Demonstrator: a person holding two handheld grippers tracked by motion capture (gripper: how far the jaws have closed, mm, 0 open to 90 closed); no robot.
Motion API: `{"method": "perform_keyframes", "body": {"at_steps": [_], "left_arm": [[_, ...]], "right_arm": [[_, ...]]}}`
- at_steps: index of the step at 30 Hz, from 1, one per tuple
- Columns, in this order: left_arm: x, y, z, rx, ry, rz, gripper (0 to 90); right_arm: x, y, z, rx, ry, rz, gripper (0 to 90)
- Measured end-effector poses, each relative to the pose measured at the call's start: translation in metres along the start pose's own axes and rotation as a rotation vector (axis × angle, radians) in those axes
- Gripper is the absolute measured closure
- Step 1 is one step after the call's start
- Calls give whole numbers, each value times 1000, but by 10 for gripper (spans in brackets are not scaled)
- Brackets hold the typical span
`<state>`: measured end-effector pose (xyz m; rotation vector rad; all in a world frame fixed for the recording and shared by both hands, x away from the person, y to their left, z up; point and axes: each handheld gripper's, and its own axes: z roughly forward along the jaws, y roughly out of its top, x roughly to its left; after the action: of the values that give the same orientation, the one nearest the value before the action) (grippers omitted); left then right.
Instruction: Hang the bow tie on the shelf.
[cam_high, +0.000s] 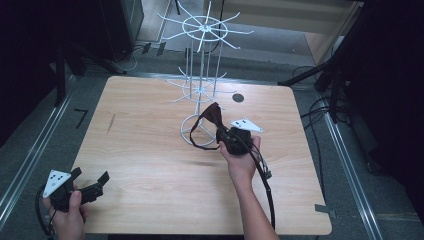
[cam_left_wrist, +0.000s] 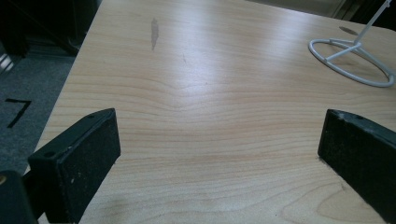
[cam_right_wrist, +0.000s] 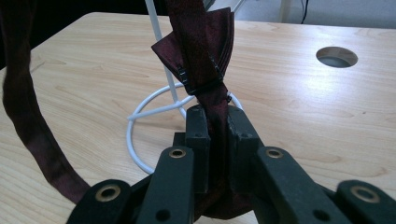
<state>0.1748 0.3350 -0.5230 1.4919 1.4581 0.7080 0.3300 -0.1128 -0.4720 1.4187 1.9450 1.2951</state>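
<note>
A dark maroon bow tie (cam_high: 212, 114) with a long neck strap (cam_high: 197, 137) is pinched between the jaws of my right gripper (cam_high: 222, 134), just in front of the white wire display rack (cam_high: 202, 75). In the right gripper view the jaws of my right gripper (cam_right_wrist: 215, 122) are shut on the bow tie (cam_right_wrist: 205, 51), which stands up above them. Its strap (cam_right_wrist: 28, 116) loops down on the left, over the rack's base ring (cam_right_wrist: 135, 121). My left gripper (cam_high: 91, 175) rests at the table's near left corner. Its jaws stand wide apart, and my left gripper (cam_left_wrist: 219, 140) has only bare wood between them.
The rack has spoked hooks at two levels and a ring base (cam_left_wrist: 350, 65) on the wooden table (cam_high: 150, 165). A round cable hole (cam_high: 238, 98) lies behind the right hand. A small dark mark (cam_left_wrist: 154, 32) shows on the left of the tabletop. Grey floor surrounds the table.
</note>
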Motion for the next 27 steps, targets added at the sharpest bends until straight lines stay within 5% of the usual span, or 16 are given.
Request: {"method": "perform_keyframes", "body": {"at_steps": [5, 12, 27], "left_arm": [[-1, 0, 0, -1, 3, 9, 0], [-1, 0, 0, -3, 4, 9, 0], [-1, 0, 0, -6, 3, 11, 0]], "right_arm": [[-2, 0, -1, 5, 11, 17, 771], [-11, 8, -11, -38, 60, 71, 550], [-8, 12, -29, -81, 74, 16, 220]]}}
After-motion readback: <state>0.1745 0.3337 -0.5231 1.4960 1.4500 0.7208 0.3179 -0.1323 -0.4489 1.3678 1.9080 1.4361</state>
